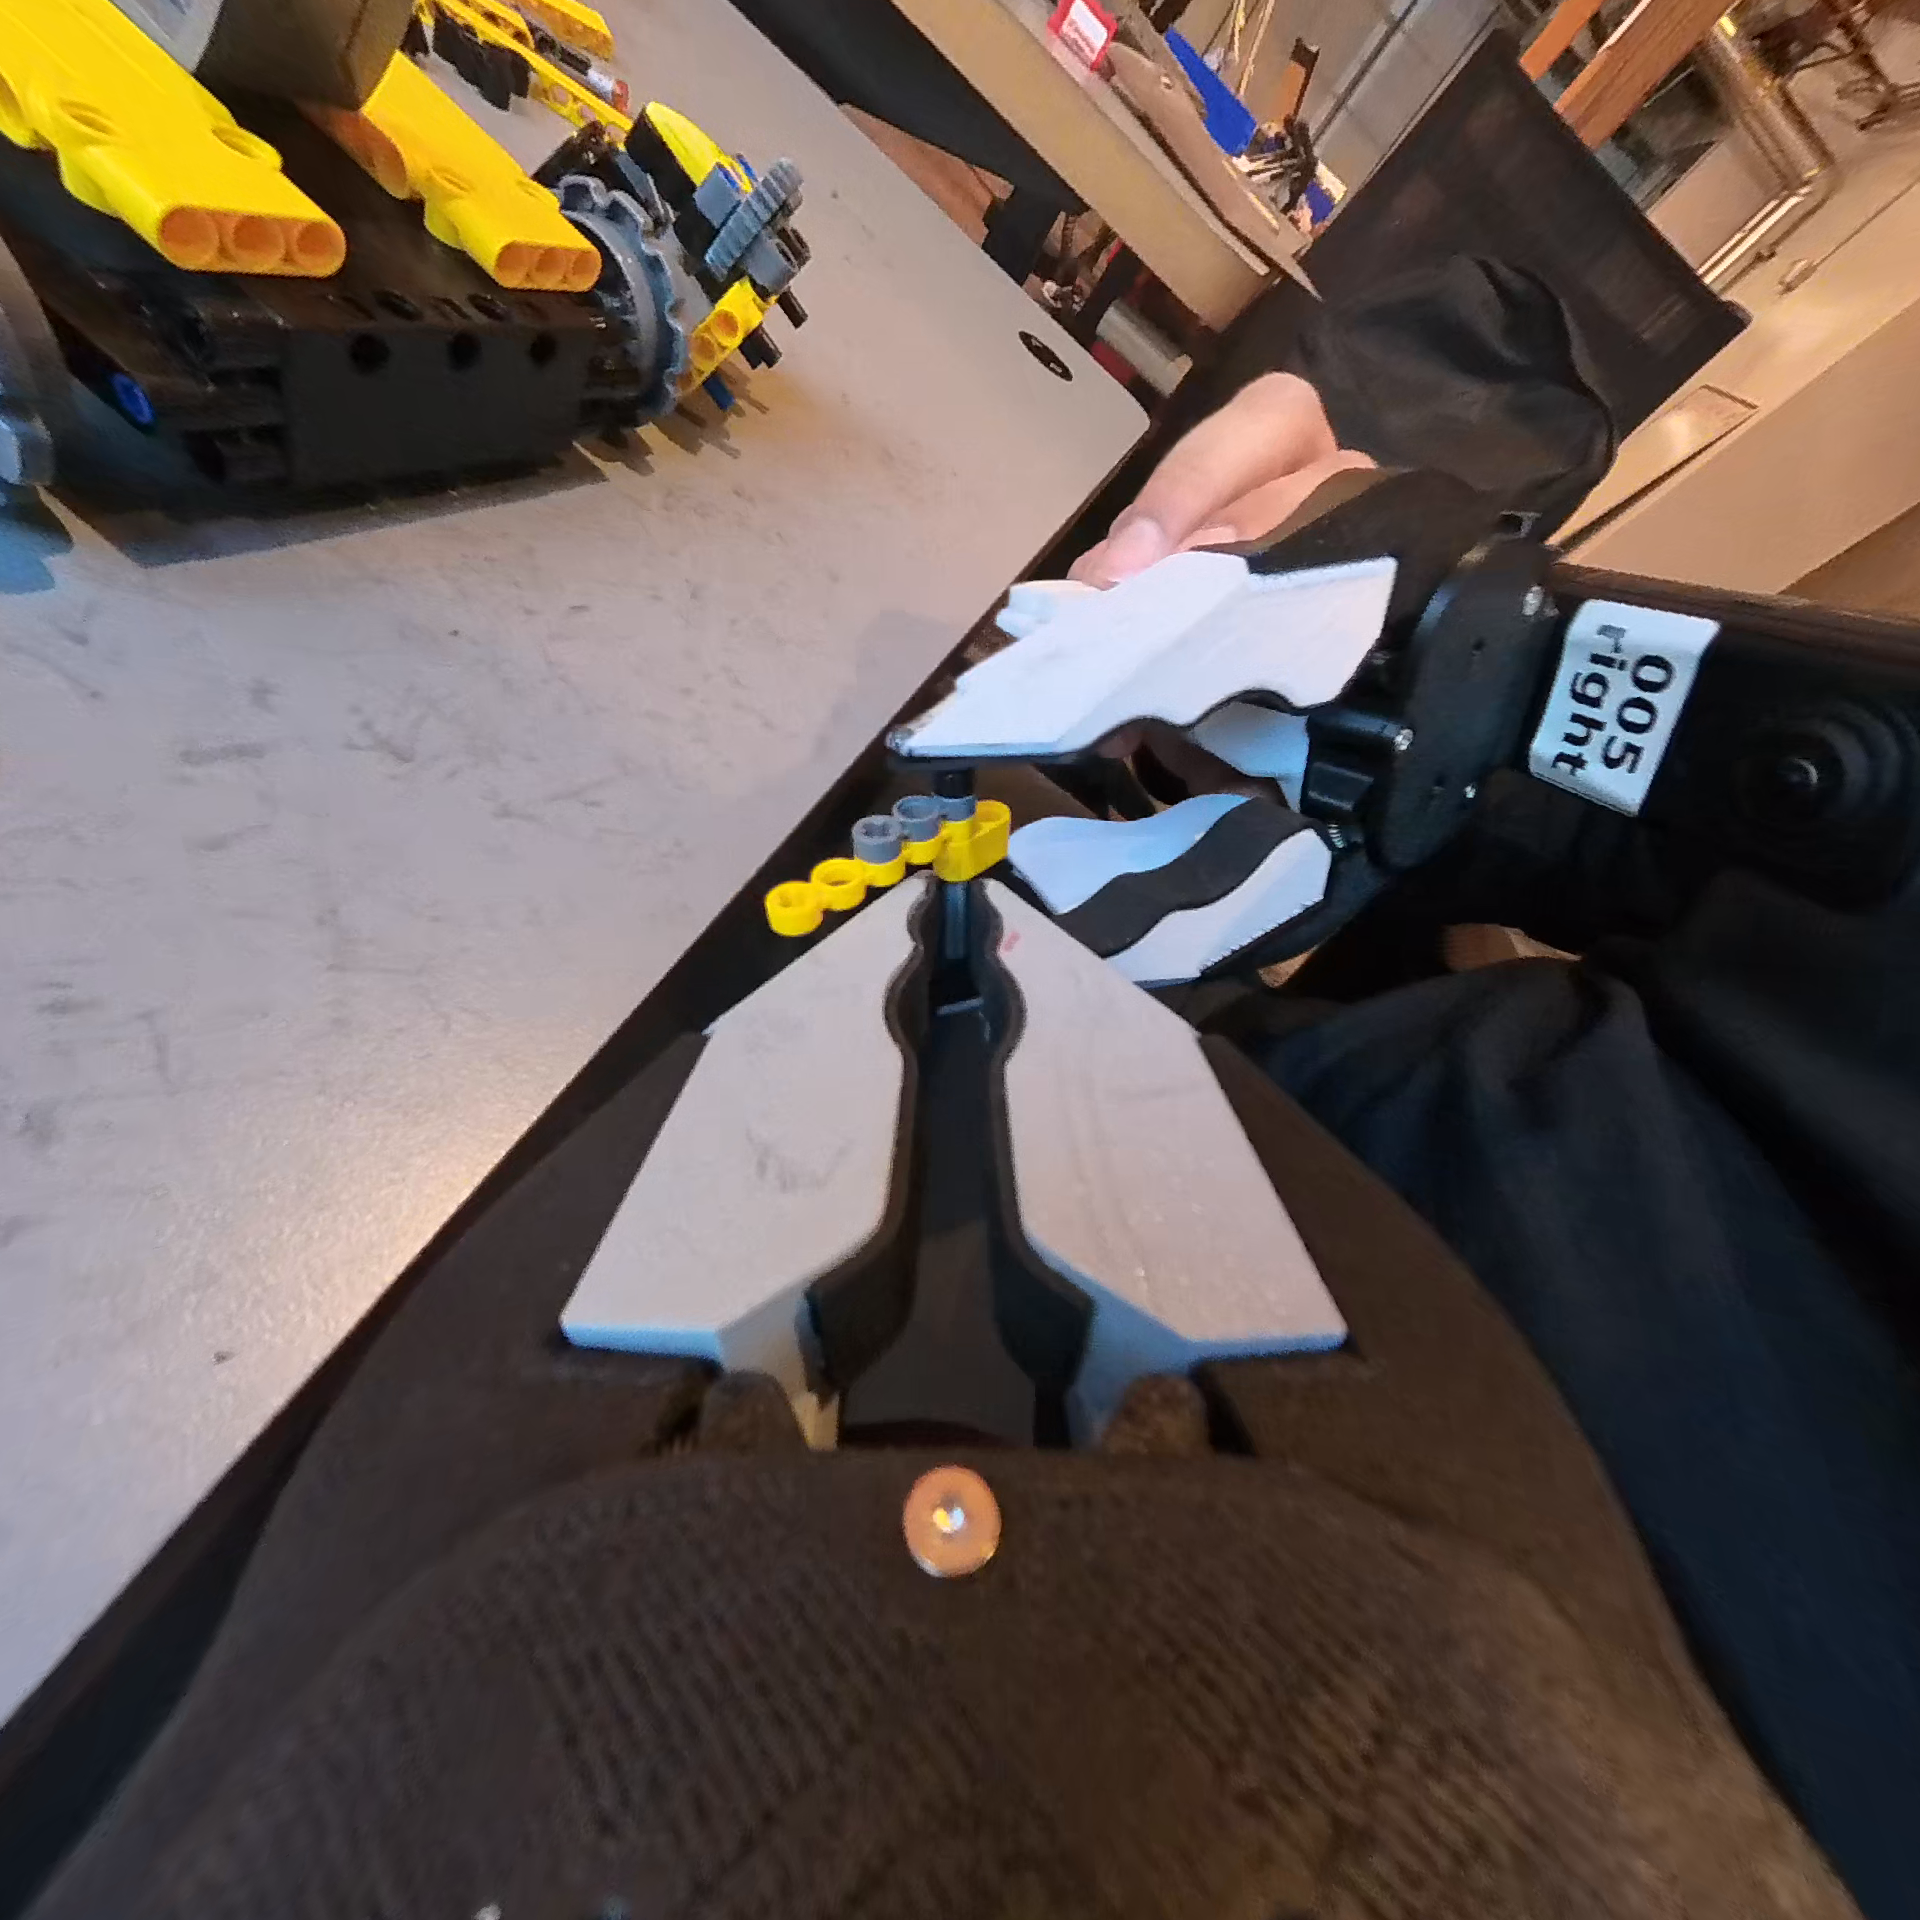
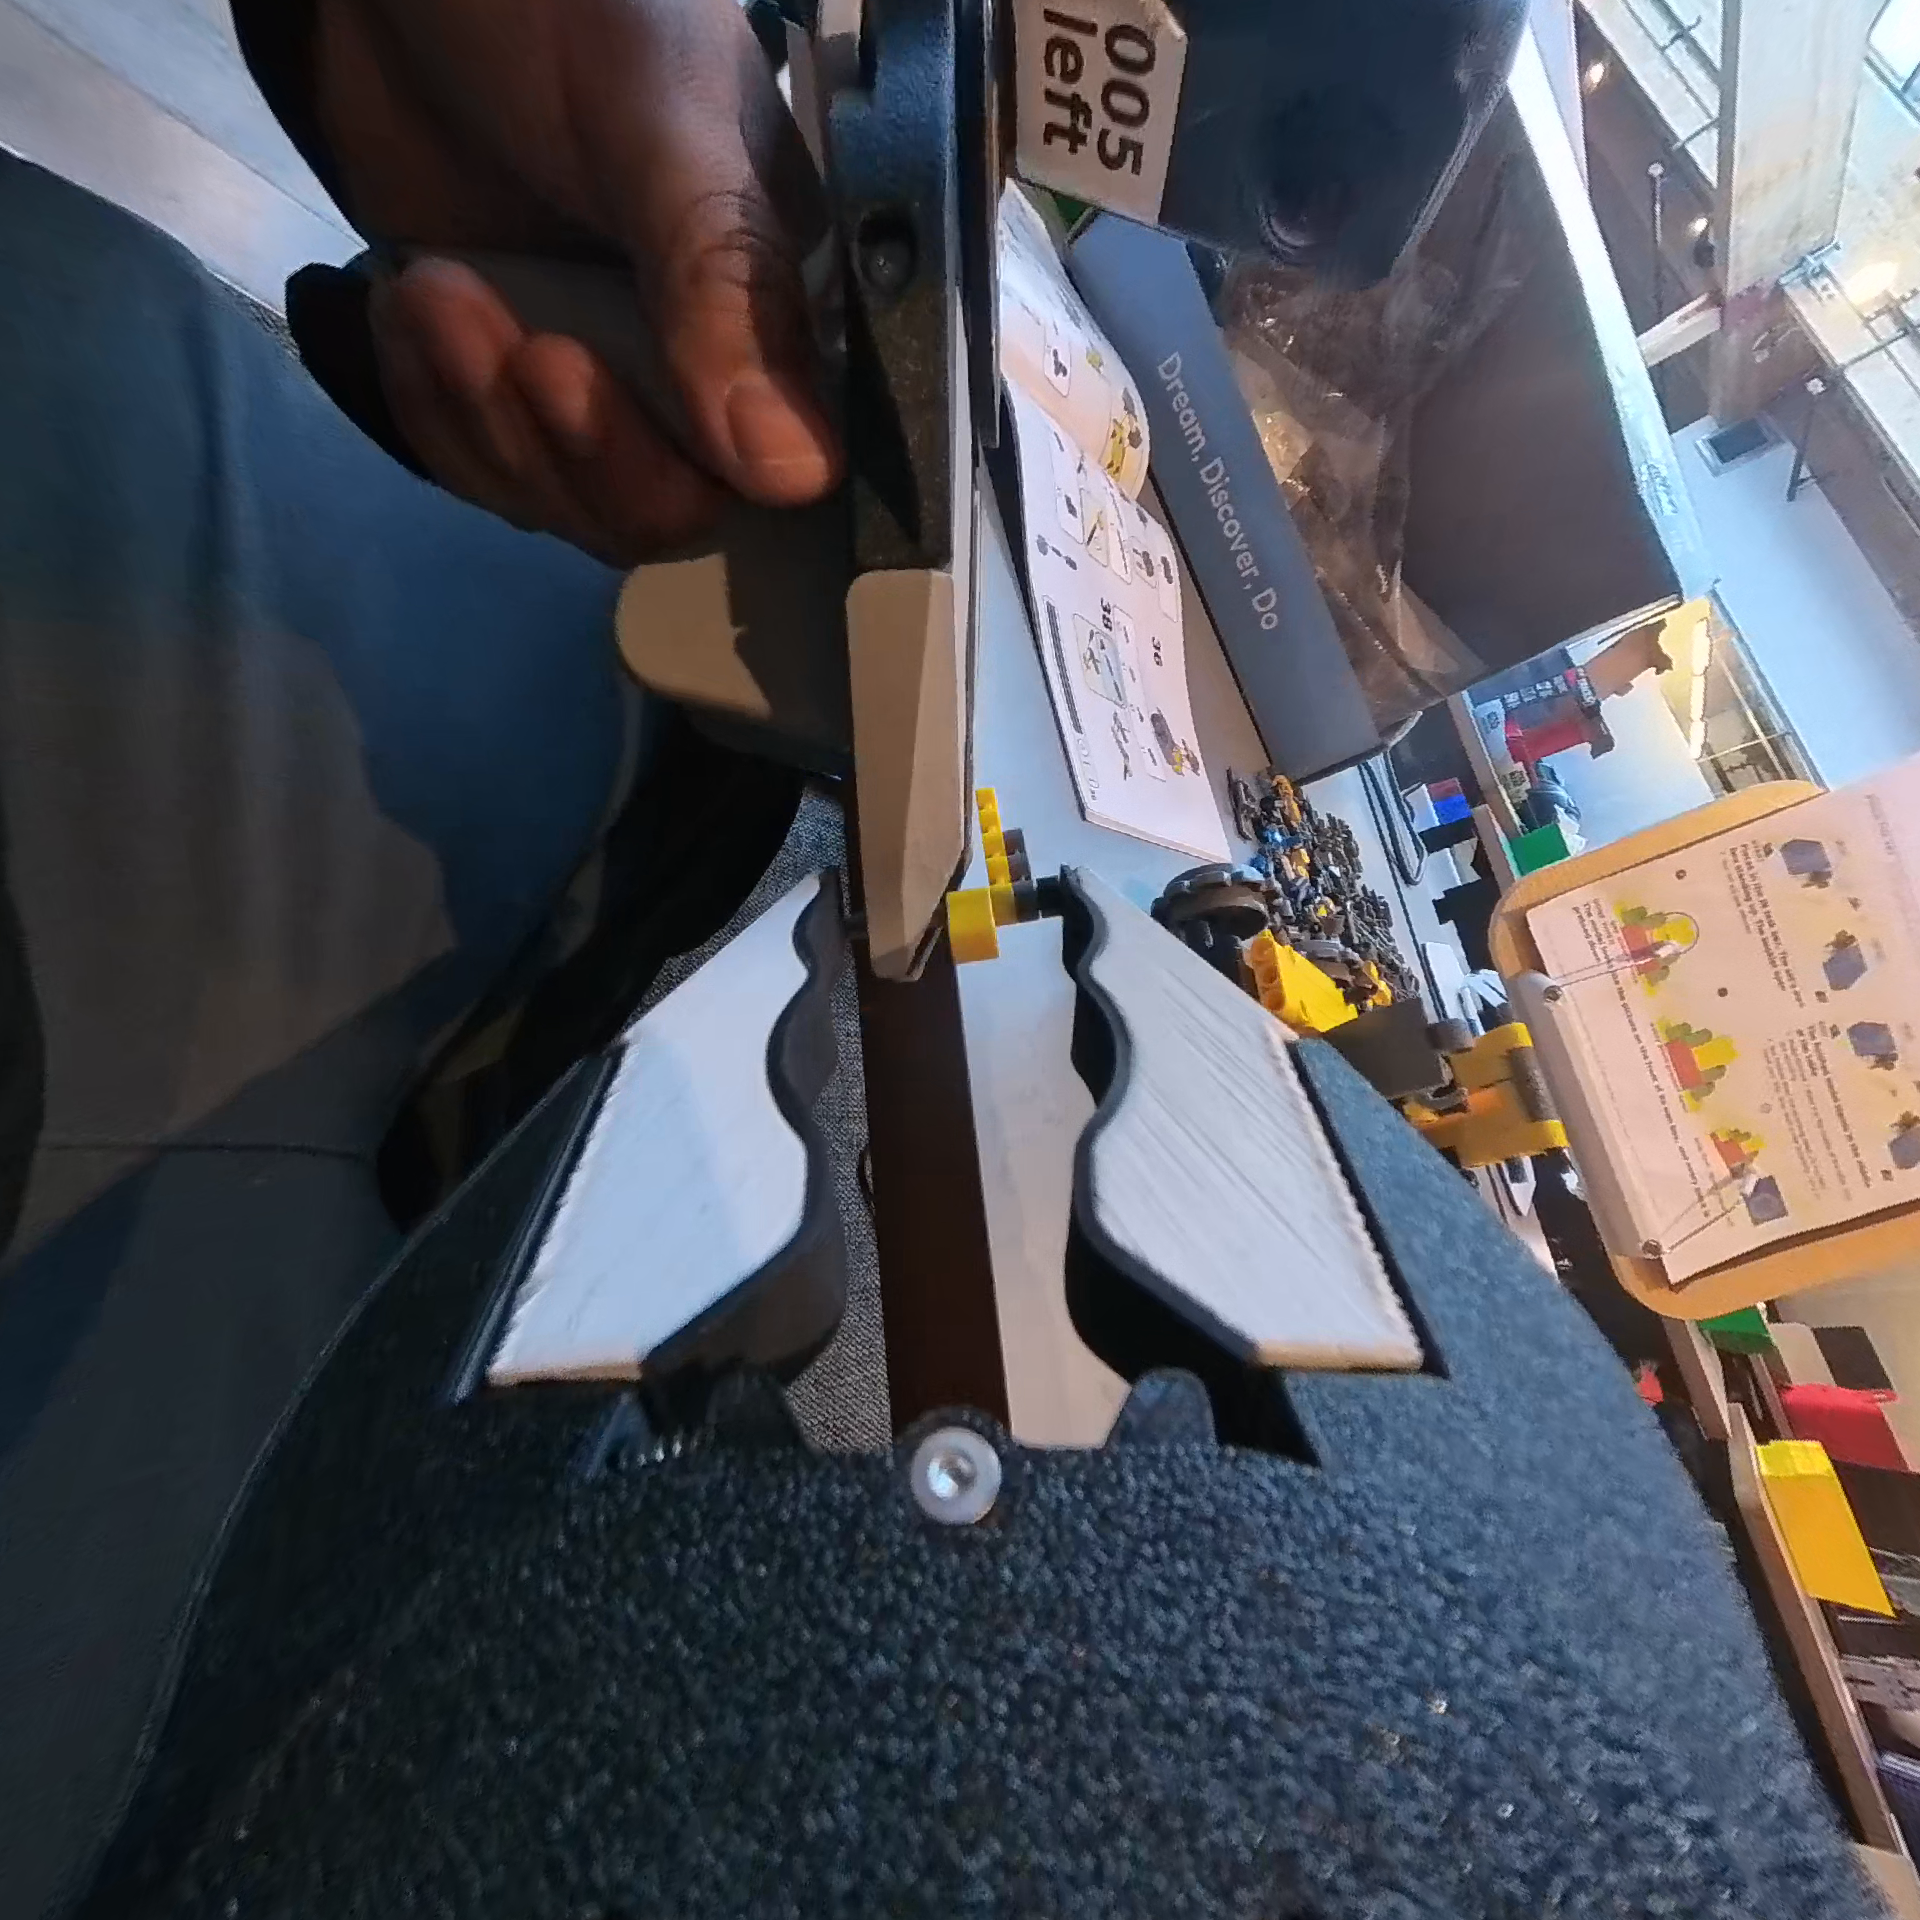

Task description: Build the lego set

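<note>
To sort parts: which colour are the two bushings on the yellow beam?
Grey bushings, clearest in the left wrist view.

A white label (image 1: 1616,707) with dark print sits on the right gripper (image 1: 956,805), and a similar label (image 2: 1096,99) sits on the left gripper (image 2: 940,914). A grey box (image 2: 1236,488) bears pale lettering. An open booklet (image 2: 1117,644) on the desk (image 2: 997,748) shows step numbers. At far right a printed sheet (image 2: 1745,1018) hangs on a board.
</note>
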### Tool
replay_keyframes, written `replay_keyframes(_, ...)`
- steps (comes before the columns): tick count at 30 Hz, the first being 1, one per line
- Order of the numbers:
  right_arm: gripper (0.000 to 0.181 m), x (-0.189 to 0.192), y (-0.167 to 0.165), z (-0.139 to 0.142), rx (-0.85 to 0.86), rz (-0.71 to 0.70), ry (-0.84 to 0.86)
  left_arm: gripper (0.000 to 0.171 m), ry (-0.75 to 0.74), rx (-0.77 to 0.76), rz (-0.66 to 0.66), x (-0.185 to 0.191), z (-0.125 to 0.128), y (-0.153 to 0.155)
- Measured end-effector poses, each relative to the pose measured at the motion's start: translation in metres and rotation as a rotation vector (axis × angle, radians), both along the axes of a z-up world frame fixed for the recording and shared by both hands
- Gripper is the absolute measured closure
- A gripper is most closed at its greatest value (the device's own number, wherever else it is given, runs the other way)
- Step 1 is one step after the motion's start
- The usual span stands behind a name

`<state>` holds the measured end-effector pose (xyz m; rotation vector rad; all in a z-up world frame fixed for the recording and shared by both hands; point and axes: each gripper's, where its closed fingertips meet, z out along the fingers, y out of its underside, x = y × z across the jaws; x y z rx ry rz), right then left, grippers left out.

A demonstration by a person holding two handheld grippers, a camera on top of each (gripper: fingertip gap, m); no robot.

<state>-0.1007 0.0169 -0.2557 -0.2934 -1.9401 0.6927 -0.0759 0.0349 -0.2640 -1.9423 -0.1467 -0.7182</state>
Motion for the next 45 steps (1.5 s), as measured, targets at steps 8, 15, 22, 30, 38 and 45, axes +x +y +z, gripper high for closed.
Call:
replay_keyframes(8,0.156,0.003,0.008,0.007,-0.055,-0.013,-0.018,0.130,-0.066,0.048,0.000,-0.003,0.012,-0.002)
replay_keyframes(15,0.160,0.010,0.015,0.007,-0.218,-0.014,-0.085,0.171,-0.102,0.167,0.065,-0.002,0.035,0.002)
replay_keyframes(22,0.175,0.000,0.029,-0.005,-0.145,-0.063,-0.094,0.171,-0.003,0.125,0.074,-0.015,0.021,-0.003)
replay_keyframes(30,0.181,0.005,0.046,0.026,-0.298,-0.097,-0.054,0.171,-0.015,0.131,0.106,-0.030,0.024,-0.010)
replay_keyframes(38,0.181,0.016,0.136,0.067,-0.612,-0.282,-0.041,0.171,0.040,0.097,0.066,-0.018,0.016,-0.010)
replay_keyframes(45,0.181,0.045,0.225,0.025,-0.850,-0.436,-0.644,0.171,0.010,0.083,0.036,-0.012,0.014,-0.007)
